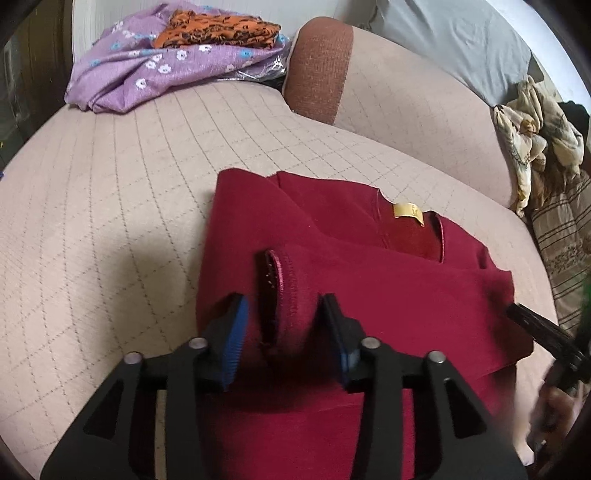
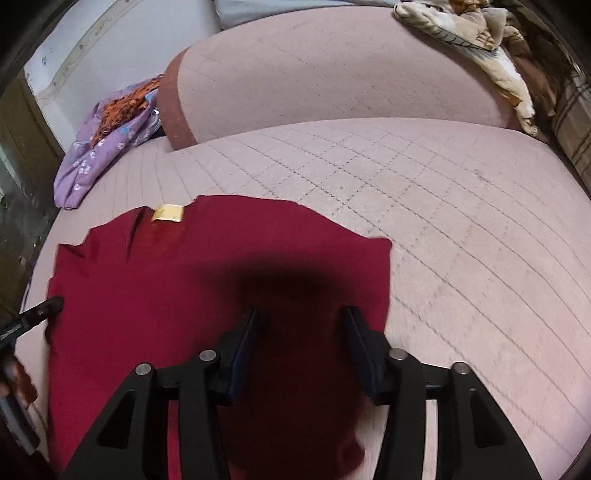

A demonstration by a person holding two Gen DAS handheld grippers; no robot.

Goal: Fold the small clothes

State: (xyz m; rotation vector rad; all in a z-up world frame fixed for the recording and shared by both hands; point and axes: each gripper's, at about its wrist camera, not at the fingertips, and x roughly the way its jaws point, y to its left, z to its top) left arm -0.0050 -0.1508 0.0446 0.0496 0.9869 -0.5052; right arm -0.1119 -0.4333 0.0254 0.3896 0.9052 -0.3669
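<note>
A dark red top (image 1: 369,280) with a yellow neck label (image 1: 408,212) lies partly folded on the quilted pink sofa seat (image 1: 110,206). My left gripper (image 1: 284,321) is open, its jaws wide on either side of the sleeve cuff (image 1: 284,291), which rests between the blue pads without being pinched. In the right wrist view the same red top (image 2: 166,295) lies flat with the label (image 2: 168,213) at its far edge. My right gripper (image 2: 301,328) is open and empty just above the garment's right part. The right gripper's tip shows in the left wrist view (image 1: 532,321), at the garment's right edge.
A purple floral cloth (image 1: 155,70) with an orange patterned piece (image 1: 218,31) on top lies at the sofa's far left. A brown-ended bolster cushion (image 1: 321,70) runs along the back. Crumpled cream fabric (image 1: 535,140) and a striped cloth (image 1: 565,240) sit at the right.
</note>
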